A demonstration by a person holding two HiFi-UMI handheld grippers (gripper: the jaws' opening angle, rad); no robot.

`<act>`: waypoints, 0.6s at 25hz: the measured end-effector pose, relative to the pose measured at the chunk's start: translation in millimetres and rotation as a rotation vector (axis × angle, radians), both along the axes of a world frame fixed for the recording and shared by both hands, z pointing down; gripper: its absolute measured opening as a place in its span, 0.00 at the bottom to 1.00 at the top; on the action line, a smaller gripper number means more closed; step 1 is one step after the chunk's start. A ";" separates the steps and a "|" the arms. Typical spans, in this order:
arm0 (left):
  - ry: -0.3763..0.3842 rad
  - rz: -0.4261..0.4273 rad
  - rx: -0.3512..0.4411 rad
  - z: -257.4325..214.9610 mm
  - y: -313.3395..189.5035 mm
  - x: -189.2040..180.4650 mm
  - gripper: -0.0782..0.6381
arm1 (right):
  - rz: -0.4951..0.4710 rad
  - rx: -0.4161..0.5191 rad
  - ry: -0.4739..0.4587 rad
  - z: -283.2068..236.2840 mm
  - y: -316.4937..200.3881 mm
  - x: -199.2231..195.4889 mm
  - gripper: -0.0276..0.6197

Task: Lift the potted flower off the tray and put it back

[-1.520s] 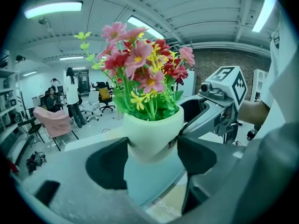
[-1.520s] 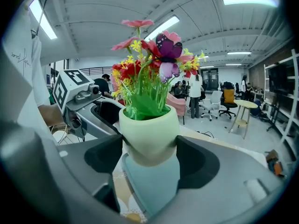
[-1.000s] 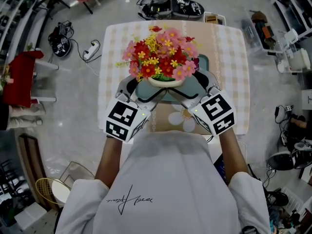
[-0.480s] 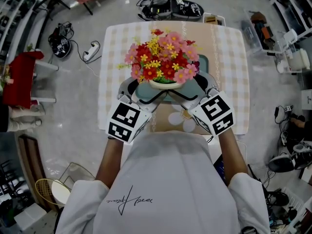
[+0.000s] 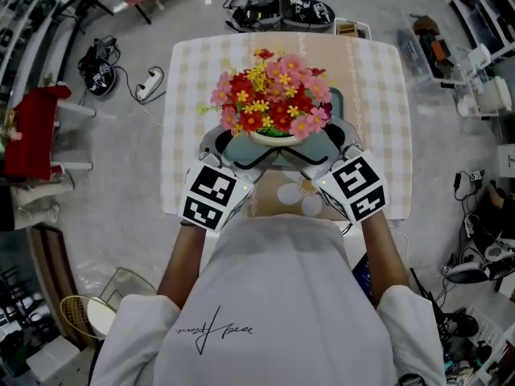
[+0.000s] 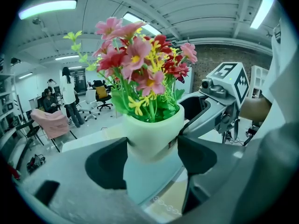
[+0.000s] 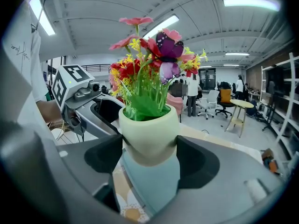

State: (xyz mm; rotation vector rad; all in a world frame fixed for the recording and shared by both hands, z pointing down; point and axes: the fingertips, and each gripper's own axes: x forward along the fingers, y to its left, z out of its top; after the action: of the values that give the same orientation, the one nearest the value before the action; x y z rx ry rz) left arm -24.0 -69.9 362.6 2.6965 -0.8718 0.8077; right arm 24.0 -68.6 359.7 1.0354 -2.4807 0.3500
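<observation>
The potted flower, a cream pot of red, pink and yellow blooms, is held upright between both grippers over the teal tray. My left gripper is shut on the pot's left side and my right gripper on its right side. In the left gripper view my left gripper has both dark pads against the pot, and the tray lies below. In the right gripper view my right gripper clamps the pot the same way, above the tray.
The tray lies on a tan runner with a daisy print on a table with a checked cloth. On the floor around it are cables, a red chair and storage boxes. People stand in the room behind.
The pot and both grippers have drifted a little forward and to the right together. The grip on the pot is the same.
</observation>
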 end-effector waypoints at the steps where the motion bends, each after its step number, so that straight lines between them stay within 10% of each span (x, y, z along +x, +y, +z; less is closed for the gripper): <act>1: -0.003 0.003 -0.004 1.7 -0.6 0.7 0.58 | 0.003 -0.002 0.002 1.6 -0.4 0.7 0.61; 15: -0.032 0.043 -0.018 16.7 -10.9 18.2 0.58 | 0.040 -0.027 0.008 17.0 -9.0 18.5 0.61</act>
State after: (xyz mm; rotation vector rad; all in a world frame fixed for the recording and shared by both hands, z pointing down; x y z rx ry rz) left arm -5.8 -80.8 379.3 2.7025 -0.8110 0.8657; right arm 42.6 -77.6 376.7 1.0751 -2.4442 0.3907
